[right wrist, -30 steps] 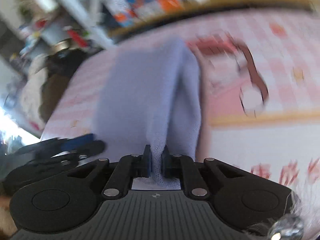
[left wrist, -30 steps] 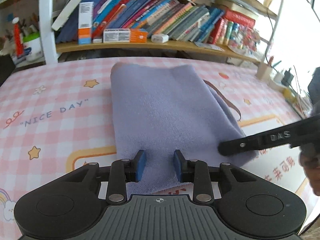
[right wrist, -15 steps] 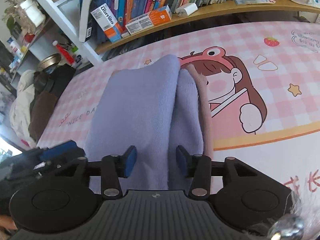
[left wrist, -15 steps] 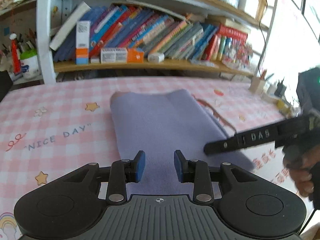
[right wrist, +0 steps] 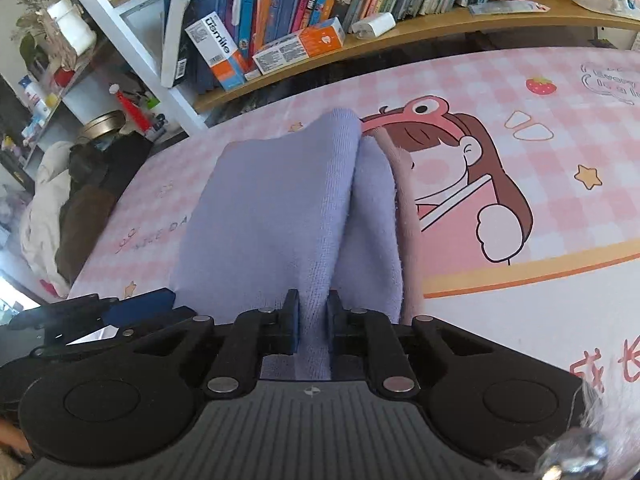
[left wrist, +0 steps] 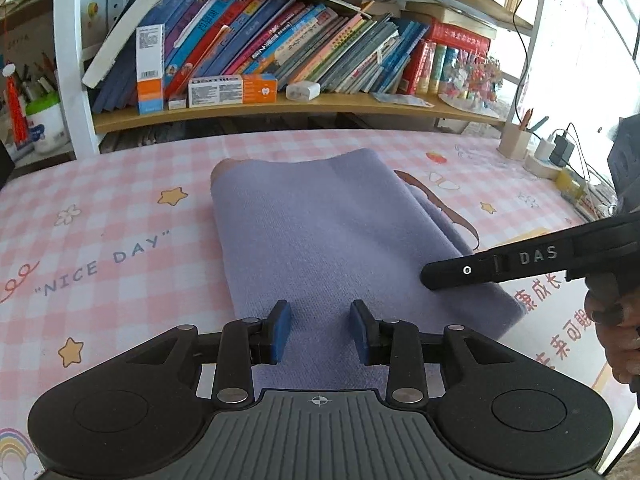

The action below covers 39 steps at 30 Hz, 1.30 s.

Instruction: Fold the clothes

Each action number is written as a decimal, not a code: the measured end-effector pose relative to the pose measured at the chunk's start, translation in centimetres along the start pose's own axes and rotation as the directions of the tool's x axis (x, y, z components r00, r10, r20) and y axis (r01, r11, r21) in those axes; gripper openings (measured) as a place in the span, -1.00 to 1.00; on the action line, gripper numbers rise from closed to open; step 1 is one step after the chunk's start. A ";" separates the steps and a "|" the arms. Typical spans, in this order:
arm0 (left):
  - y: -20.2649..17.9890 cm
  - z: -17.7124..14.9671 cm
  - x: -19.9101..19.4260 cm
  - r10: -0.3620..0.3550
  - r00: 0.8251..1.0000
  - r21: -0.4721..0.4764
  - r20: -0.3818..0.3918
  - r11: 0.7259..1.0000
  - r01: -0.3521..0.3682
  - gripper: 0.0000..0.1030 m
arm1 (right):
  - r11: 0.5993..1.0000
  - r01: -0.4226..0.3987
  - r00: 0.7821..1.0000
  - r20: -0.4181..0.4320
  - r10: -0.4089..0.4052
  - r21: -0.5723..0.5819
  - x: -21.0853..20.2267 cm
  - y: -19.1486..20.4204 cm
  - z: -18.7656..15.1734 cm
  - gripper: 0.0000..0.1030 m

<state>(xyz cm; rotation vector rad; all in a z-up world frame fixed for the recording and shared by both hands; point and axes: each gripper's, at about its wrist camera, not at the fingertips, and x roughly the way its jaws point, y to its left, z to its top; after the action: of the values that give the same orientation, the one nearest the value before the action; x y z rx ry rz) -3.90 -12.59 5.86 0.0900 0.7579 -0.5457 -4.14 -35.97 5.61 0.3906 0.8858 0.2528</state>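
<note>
A folded lavender cloth (left wrist: 332,232) lies on the pink checked table mat (left wrist: 100,248). My left gripper (left wrist: 320,330) is open, its blue pads either side of the cloth's near edge, holding nothing. My right gripper (right wrist: 313,322) is shut on a raised fold of the same cloth (right wrist: 280,208) at its near edge. A pink layer (right wrist: 404,208) shows under the cloth's right side. The right gripper's black finger (left wrist: 496,266) shows in the left wrist view over the cloth's near right corner.
A bookshelf (left wrist: 280,104) full of books runs along the table's far edge. A pen cup (left wrist: 514,140) and chargers (left wrist: 554,152) stand at the far right. Clothes (right wrist: 60,208) are piled beyond the table's left edge.
My right gripper, open half a second ago, has shut on a fold of the cloth. My left gripper stays open and has eased back and up slightly.
</note>
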 end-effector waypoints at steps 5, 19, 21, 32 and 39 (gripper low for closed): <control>0.2 0.1 -1.7 0.007 0.999 -0.016 0.037 1.000 -0.007 -0.13 | 0.999 0.038 0.998 0.049 -0.038 -0.016 -2.2 0.9 -0.5 -0.13; 1.5 -1.5 -4.8 0.049 0.997 -0.054 0.063 0.998 -0.045 0.48 | 0.968 0.249 0.964 0.104 -0.245 -0.022 -5.7 3.6 -4.8 0.68; 1.5 -1.9 -5.0 0.045 0.997 -0.047 0.055 0.998 -0.042 0.57 | 0.966 0.259 0.961 0.099 -0.257 -0.008 -5.8 3.8 -5.4 0.72; 2.0 -4.0 -5.4 0.004 1.000 -0.046 -0.015 0.999 -0.005 0.68 | 0.945 0.327 0.943 0.061 -0.327 0.010 -6.1 5.6 -8.5 0.82; 3.5 -4.5 -5.0 -0.080 0.995 -0.159 -0.055 0.985 0.070 0.70 | 0.944 0.329 0.942 0.060 -0.331 0.035 -6.6 5.3 -8.6 0.87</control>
<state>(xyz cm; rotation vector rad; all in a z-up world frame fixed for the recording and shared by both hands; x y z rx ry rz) -7.98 -6.17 5.57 -0.0686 0.8646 -0.5546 -15.25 -31.75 7.65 0.2654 0.8758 -0.0803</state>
